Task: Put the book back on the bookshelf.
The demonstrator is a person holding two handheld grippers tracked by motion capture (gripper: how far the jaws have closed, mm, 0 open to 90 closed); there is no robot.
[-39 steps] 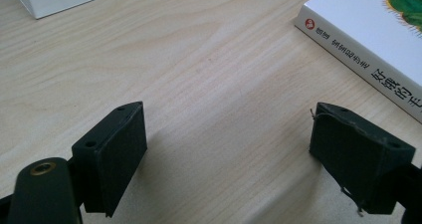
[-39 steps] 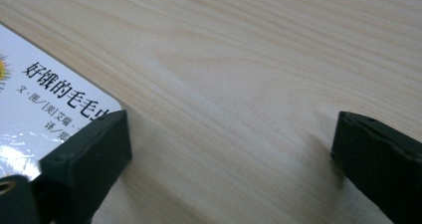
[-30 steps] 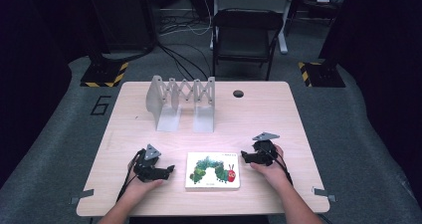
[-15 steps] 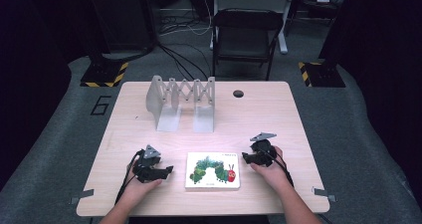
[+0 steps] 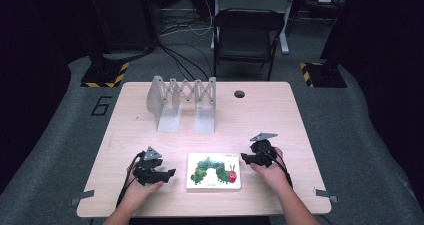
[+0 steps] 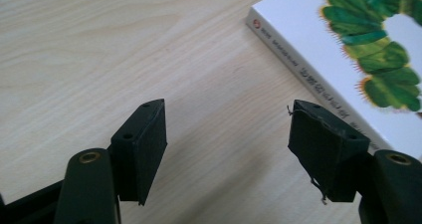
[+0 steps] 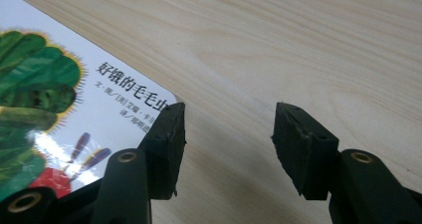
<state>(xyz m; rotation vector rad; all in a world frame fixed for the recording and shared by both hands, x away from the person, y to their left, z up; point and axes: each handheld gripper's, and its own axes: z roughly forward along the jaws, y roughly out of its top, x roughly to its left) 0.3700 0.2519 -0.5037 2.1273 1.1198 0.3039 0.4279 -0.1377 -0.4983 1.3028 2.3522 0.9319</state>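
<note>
A white picture book (image 5: 214,171) with a green caterpillar on its cover lies flat near the table's front edge. My left gripper (image 5: 170,174) rests on the table just left of the book, pointing at its spine. It stands open, and only bare wood lies between its jaws (image 6: 226,149); they narrowed and have just eased a little wider. The book's spine (image 6: 318,79) lies just ahead of the right-hand jaw. My right gripper (image 5: 245,157) sits at the book's far right corner, open, its jaws (image 7: 226,144) just closing over bare wood. The book's corner (image 7: 59,99) lies beside its left-hand jaw.
A grey expanding metal rack (image 5: 182,102) stands at the back left of the wooden table (image 5: 270,120). A dark round hole (image 5: 239,94) sits near the back edge. A folding chair (image 5: 245,35) stands behind the table. Cables run across the floor.
Both hands and the book keep their places. Any jaw motion is too small to make out in the high view.
</note>
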